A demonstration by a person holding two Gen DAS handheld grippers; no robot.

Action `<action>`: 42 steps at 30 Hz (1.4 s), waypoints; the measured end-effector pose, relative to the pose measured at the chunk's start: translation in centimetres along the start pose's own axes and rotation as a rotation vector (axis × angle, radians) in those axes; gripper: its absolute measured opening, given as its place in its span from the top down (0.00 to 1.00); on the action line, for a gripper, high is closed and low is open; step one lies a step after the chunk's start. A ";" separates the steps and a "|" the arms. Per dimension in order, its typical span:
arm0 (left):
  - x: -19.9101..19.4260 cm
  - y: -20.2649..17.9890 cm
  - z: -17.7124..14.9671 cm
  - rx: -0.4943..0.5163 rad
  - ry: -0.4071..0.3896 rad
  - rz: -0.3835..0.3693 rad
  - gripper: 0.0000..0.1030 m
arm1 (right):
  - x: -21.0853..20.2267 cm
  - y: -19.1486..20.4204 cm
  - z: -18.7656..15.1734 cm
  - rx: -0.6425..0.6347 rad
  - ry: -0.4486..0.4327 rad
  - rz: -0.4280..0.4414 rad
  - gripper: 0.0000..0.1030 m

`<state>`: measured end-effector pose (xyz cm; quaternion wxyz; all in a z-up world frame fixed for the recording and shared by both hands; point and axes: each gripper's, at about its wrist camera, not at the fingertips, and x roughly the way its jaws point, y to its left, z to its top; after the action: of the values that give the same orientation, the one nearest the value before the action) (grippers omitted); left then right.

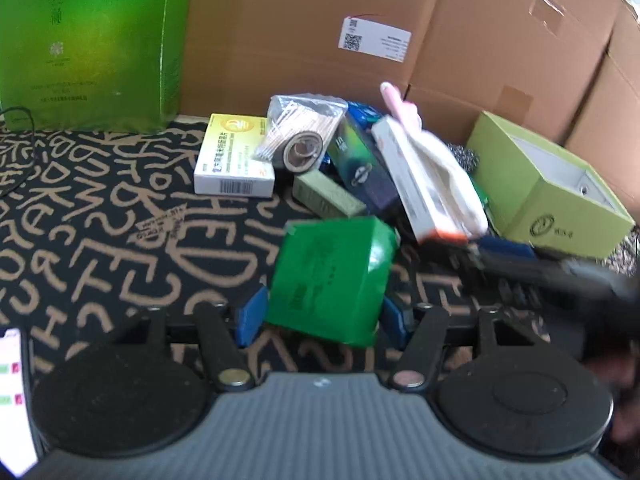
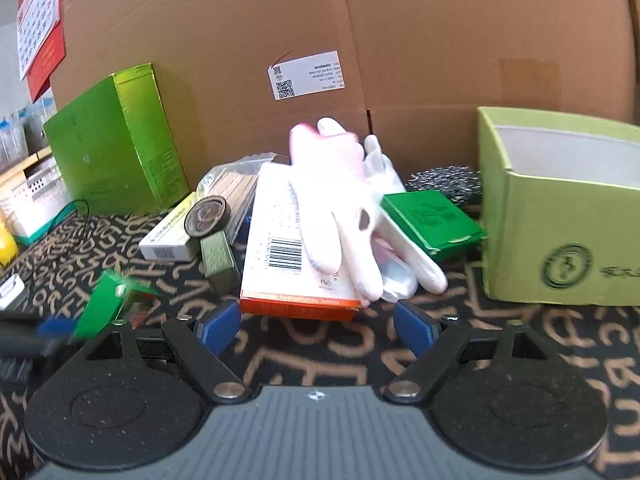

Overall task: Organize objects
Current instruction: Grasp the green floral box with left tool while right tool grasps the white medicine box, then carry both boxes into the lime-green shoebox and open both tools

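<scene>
Left wrist view, left gripper (image 1: pixel 322 314) angled downward, grasping green packet (image 1: pixel 332 276), right gripper (image 2: pixel 318 326) released.

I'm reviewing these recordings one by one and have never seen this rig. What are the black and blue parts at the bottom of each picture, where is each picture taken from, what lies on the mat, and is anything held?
There is no robot here. A person holds a two-finger gripper in each hand, and a wide-angle camera on each one looks forward along its fingers, which are the blue-padded parts. One picture is from the left gripper, the other from the right gripper. On the lettered mat, in front of a cardboard carton, lies a heap of things: a white medicine box, a tape roll and an orange-and-white tablet box with white gloves on it. An open light green box stands beside the heap. The left gripper appears clamped on a green packet. The right gripper is open and empty.
</scene>
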<state>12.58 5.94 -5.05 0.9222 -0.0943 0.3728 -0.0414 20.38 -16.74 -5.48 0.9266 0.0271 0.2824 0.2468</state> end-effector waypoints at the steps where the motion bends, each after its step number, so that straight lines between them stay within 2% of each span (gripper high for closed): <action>1: -0.2 0.1 -0.2 -0.003 0.000 -0.003 0.42 | 0.3 0.0 0.1 0.013 0.004 0.007 0.16; 4: -0.5 0.4 -0.7 -0.023 0.007 -0.015 0.41 | 0.1 0.1 0.1 0.031 -0.006 0.023 0.16; 7: -1.5 0.9 -1.3 -0.060 -0.003 -0.057 0.27 | -0.8 0.8 -0.1 0.007 -0.017 0.030 0.16; 9: -2.0 0.9 -1.5 -0.071 -0.035 -0.037 0.15 | -0.9 1.1 -0.1 -0.007 -0.017 0.029 0.16; 12: -2.0 0.6 -1.3 -0.057 -0.045 0.008 0.15 | 0.1 1.6 0.3 -0.019 -0.003 -0.025 0.15; 14: -2.3 0.5 -1.3 -0.054 -0.041 -0.013 0.15 | 0.8 1.5 0.4 -0.008 0.000 -0.035 0.15; 15: -2.5 0.6 -1.4 -0.053 -0.040 -0.024 0.14 | 1.1 1.4 0.4 -0.006 0.016 -0.036 0.19; 16: -2.8 0.6 -1.5 -0.050 -0.040 -0.026 0.13 | 1.2 1.2 0.3 -0.005 0.040 -0.038 0.29; 21: -4.1 0.8 -2.4 -0.014 -0.052 -0.004 0.03 | -2.3 1.0 -1.1 -0.051 0.093 -0.020 0.30; 24: -4.2 0.3 -2.8 0.032 -0.034 -0.013 0.02 | -5.5 0.4 -2.9 -0.072 0.110 -0.005 0.30; 28: -3.7 -0.5 -3.3 0.082 -0.013 0.009 0.02 | -9.6 -0.3 -4.9 -0.083 0.139 0.004 0.29; 29: -3.7 -0.6 -3.3 0.088 -0.010 0.001 0.06 | -10.2 -0.3 -5.1 -0.095 0.148 0.006 0.29; 30: -3.6 -0.7 -3.4 0.094 -0.004 -0.008 0.15 | -10.6 -0.2 -5.3 -0.106 0.150 0.010 0.29; 32: -3.4 -1.0 -3.5 0.112 0.016 -0.013 0.28 | -10.8 0.1 -5.4 -0.145 0.141 0.034 0.22; 34: -3.2 -1.1 -3.7 0.124 0.041 -0.017 0.36 | -10.3 0.4 -5.3 -0.159 0.140 0.022 0.22; 37: -3.4 -1.2 -4.1 0.131 0.041 -0.013 0.35 | -9.5 0.9 -5.1 -0.163 0.136 -0.011 0.22; 39: -3.4 -1.1 -4.1 0.125 0.038 -0.007 0.27 | -9.0 1.2 -5.1 -0.181 0.129 -0.023 0.22; 42: -3.3 -0.8 -3.7 0.090 0.037 0.002 0.25 | -8.5 1.6 -5.0 -0.201 0.124 -0.041 0.22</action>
<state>7.63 5.11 -5.31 0.9185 -0.0517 0.3875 -0.0589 10.88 -19.84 -5.06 0.9103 -0.0869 0.3133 0.2563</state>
